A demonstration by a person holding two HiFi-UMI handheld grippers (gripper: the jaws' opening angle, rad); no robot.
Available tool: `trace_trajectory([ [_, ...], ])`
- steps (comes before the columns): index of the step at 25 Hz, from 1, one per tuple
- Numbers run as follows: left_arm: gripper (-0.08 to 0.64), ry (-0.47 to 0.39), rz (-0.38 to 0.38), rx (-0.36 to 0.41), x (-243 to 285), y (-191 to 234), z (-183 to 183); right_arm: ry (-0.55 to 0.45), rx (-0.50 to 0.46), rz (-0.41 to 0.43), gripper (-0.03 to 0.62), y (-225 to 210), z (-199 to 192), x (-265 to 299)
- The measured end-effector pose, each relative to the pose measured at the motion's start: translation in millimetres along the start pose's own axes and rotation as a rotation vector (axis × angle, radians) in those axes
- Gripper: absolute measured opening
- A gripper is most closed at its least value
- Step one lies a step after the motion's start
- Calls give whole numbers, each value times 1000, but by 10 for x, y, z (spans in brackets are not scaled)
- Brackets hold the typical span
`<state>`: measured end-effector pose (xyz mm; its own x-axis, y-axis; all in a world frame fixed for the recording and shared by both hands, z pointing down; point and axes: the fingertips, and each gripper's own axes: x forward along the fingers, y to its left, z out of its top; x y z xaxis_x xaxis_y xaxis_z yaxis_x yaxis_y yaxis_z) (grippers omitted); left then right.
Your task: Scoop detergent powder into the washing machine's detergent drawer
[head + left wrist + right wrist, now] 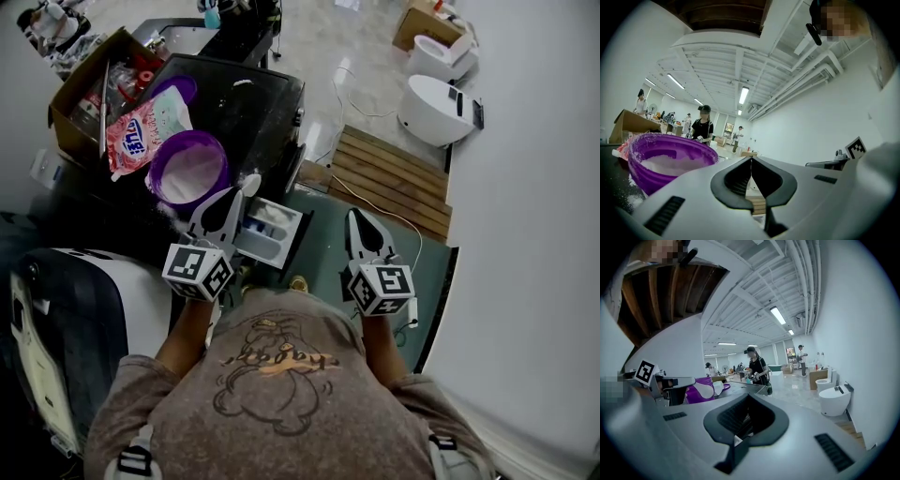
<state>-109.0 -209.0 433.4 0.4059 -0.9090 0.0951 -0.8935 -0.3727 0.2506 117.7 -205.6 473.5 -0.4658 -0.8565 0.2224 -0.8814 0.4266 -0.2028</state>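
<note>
The left claw is clenched, its tips pressed together, with a white scoop sticking out just past them. The right claw is clenched too, with nothing between its tips.

The open detergent drawer lies between the two claws, just right of the left claw's body and left of the right one. Just beyond and left of the left claw's tip stands a purple tub of white powder, on the dark top of the washing machine. Loose powder is scattered on that top by the tub. Farther beyond the tub lie a pink detergent bag and a purple lid, with an open cardboard box to their left.

Beneath the right claw lies a green mat. Ahead of that claw is a slatted wooden platform, then a pale glossy floor with two white toilets against the white wall on its right.

Seen from the left claw, the room is a large hall with white ceiling beams and strip lights, and people stand far off. From the right claw, the scoop shows against the tub.
</note>
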Motion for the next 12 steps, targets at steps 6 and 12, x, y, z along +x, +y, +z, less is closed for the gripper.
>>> trace_trajectory([
  [6, 23, -9, -9, 10, 21, 5, 44, -14, -12, -11, 0, -62, 88, 17],
  [12, 23, -10, -8, 28, 66, 29, 43, -13, -16, -6, 0, -60, 96, 60],
])
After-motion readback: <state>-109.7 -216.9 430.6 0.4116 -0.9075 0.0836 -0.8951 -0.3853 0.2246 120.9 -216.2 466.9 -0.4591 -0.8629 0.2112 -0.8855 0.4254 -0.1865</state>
